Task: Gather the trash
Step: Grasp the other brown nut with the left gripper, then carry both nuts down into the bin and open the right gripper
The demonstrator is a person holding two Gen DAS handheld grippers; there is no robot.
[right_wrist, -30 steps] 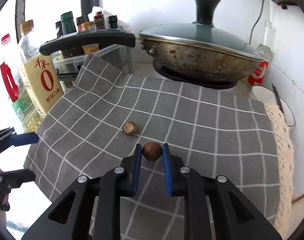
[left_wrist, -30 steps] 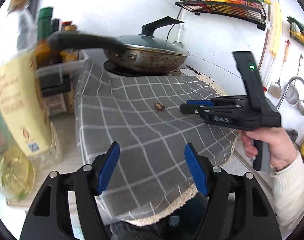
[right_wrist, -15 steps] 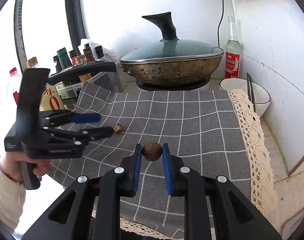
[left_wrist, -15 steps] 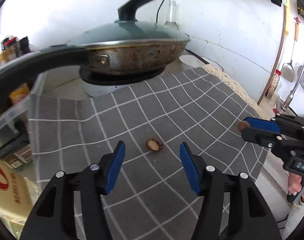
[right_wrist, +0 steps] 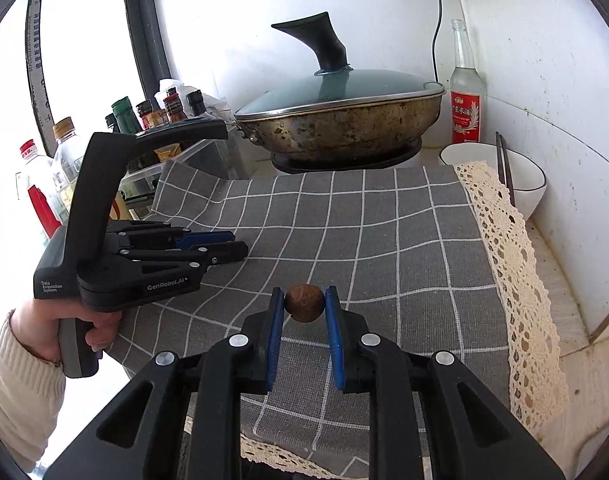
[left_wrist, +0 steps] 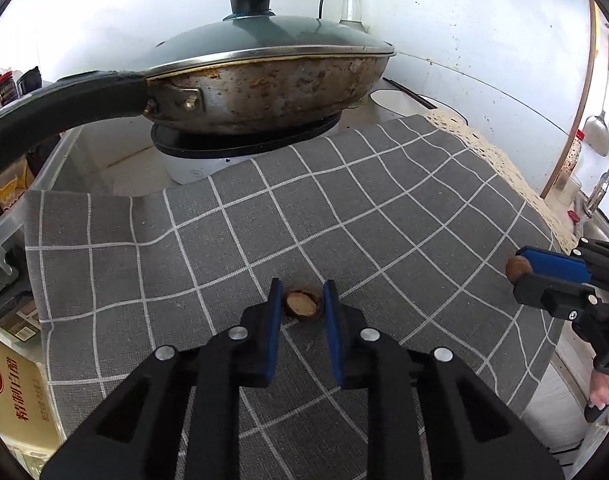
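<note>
A cracked brown nut shell (left_wrist: 302, 307) lies on the grey checked cloth (left_wrist: 384, 216). My left gripper (left_wrist: 303, 300) points down at it, its jaws closing, and the blue pads (left_wrist: 275, 320) touch the shell's two sides. In the right wrist view the left gripper (right_wrist: 234, 246) sits low over the cloth at the left, held by a hand in a cream sleeve. My right gripper (right_wrist: 303, 307) is shut on a whole round brown nut (right_wrist: 303, 302) and holds it above the cloth. That nut (left_wrist: 516, 269) also shows at the right edge of the left wrist view.
A worn wok with a glass lid (left_wrist: 264, 80) stands on a cooker behind the cloth, its long black handle (left_wrist: 64, 100) reaching out to the left. A white bowl with chopsticks (right_wrist: 528, 184) and a glass bottle (right_wrist: 464, 96) stand at the back right. Oil and sauce bottles (right_wrist: 36, 184) crowd the left.
My left gripper moved in over the cloth to the nut shell and its jaws narrowed around it. The right gripper drew back toward the front edge, still holding its nut.
</note>
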